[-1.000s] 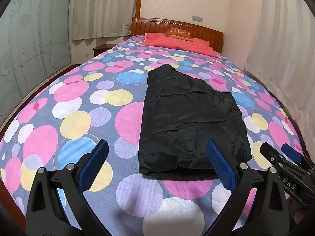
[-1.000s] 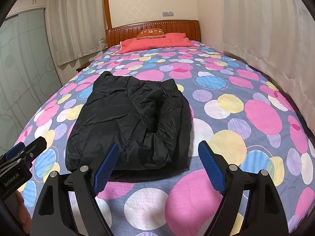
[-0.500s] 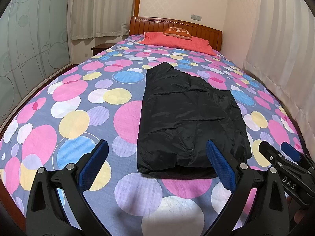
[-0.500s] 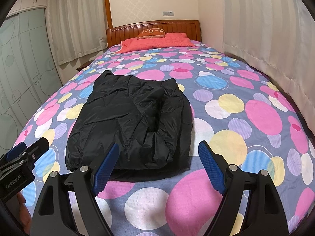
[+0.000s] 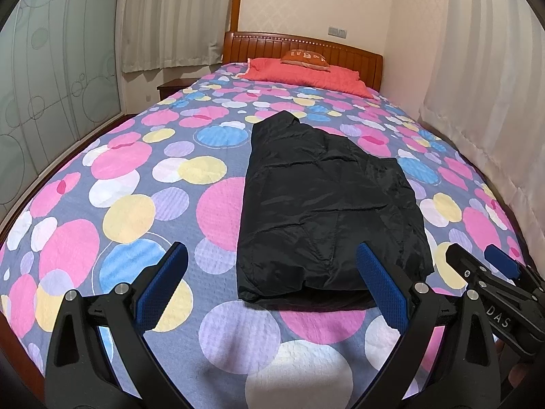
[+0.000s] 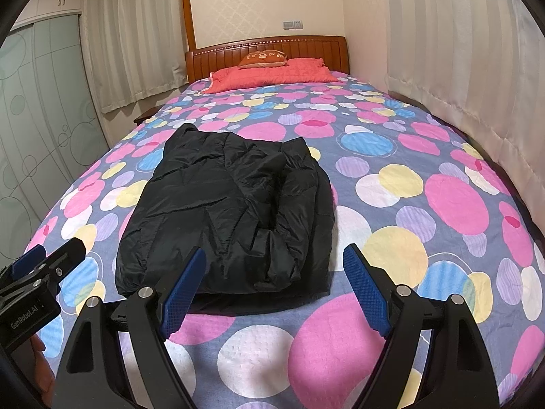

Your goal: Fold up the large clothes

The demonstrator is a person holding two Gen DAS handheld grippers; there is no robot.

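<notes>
Left wrist view shows the black jacket [image 5: 327, 211] lying partly folded on the bed [image 5: 112, 177], on the spotted bedspread, its near hem just beyond the left hand-held gripper [image 5: 270, 286], whose blue pads stand wide apart with nothing between them. The right hand-held gripper [image 6: 272, 288] is likewise spread wide and empty, hovering short of the same hem; both point down towards the cloth without touching it.

The main risk, as I judge it, lies in the fabric itself. It looks slick and puffy (the sheen and the quilted ridges suggest a padded coat), so a pinch at the hem may catch only the top layer, and the bundle underneath would slide open as it is lifted. The sleeve bunched along the right side in the right wrist view is loose and could spill out when the jacket is doubled over. If the two sides are gripped at uneven points, the fold would come out skewed. A pad pushed too low might also snag the bedspread and drag it along with the jacket. The pillow [image 6: 269, 73] sits well apart at the headboard and poses no obstacle.
</notes>
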